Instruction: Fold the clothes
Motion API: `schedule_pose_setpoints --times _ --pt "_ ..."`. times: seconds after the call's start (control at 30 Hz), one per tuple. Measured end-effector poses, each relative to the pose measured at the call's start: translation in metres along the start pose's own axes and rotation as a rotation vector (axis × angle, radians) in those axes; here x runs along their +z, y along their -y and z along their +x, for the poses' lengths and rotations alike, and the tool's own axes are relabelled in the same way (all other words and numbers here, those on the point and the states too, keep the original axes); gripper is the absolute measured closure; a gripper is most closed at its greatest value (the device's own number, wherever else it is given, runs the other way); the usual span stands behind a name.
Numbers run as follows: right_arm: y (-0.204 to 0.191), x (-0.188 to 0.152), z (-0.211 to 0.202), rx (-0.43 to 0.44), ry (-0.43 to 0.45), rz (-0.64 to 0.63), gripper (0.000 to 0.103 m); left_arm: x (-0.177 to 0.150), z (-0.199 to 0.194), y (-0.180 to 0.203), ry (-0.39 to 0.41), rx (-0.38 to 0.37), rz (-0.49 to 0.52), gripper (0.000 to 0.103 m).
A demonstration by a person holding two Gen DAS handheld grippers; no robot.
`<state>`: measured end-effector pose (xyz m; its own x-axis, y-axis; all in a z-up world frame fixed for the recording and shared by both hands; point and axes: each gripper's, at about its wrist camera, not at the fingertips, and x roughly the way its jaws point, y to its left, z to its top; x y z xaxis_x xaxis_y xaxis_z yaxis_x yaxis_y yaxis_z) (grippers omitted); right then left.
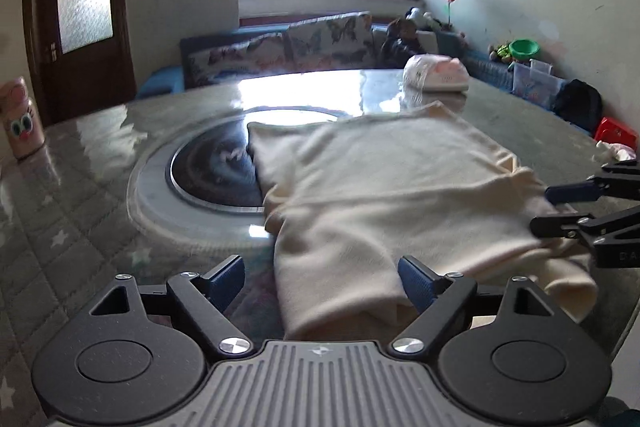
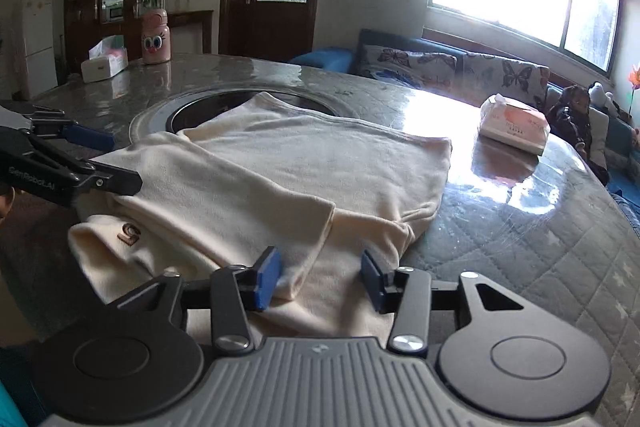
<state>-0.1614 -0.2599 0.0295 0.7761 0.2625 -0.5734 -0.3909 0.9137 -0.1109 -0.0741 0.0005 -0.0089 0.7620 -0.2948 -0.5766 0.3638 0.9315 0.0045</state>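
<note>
A cream garment [image 1: 400, 187] [image 2: 280, 171] lies partly folded on the grey quilted table [image 1: 80, 227] [image 2: 540, 247], with one side flap laid over its body. A small brown logo [image 2: 128, 233] shows on its near left corner. My left gripper [image 1: 322, 281] is open at the garment's near end, with the cloth edge reaching between its blue pads [image 1: 230, 277]. My right gripper [image 2: 320, 279] is open too, low over the garment's near hem. Each gripper shows in the other's view at the cloth's side: the right gripper [image 1: 564, 209] and the left gripper [image 2: 102, 161], both with their jaws apart.
A dark round inset [image 1: 216, 167] [image 2: 208, 111] in the table lies partly under the garment's far end. A tissue pack [image 1: 438, 75] [image 2: 514, 125] sits beyond it. A pink cartoon bottle [image 1: 20, 119] [image 2: 155, 37] and a tissue box [image 2: 104, 63] stand at the table's far side. A sofa [image 2: 440, 67] lines the window wall.
</note>
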Motion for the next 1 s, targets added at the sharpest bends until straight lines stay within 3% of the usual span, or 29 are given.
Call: schedule_pose_setpoints --times 0.2,0.47,0.67,0.77,0.9,1.0 --pt "0.003 0.000 -0.007 -0.018 0.007 -0.020 0.048 0.000 -0.027 0.004 0.048 -0.060 0.082 0.017" --pt "0.001 -0.002 -0.027 0.011 -0.036 -0.150 0.038 -0.022 -0.053 0.035 0.089 -0.172 0.381 0.017" --pt "-0.005 -0.008 -0.038 0.022 -0.060 -0.240 0.030 -0.037 -0.055 0.060 0.126 -0.214 0.553 0.025" --pt "-0.009 -0.012 -0.039 0.036 -0.071 -0.272 0.029 -0.037 -0.046 0.066 0.130 -0.225 0.573 0.043" --pt "-0.016 -0.017 -0.038 0.064 -0.078 -0.324 0.028 -0.033 -0.039 0.068 0.123 -0.241 0.567 0.079" --pt "-0.020 -0.019 -0.037 0.083 -0.066 -0.352 0.024 -0.023 -0.037 0.065 0.134 -0.256 0.519 0.087"
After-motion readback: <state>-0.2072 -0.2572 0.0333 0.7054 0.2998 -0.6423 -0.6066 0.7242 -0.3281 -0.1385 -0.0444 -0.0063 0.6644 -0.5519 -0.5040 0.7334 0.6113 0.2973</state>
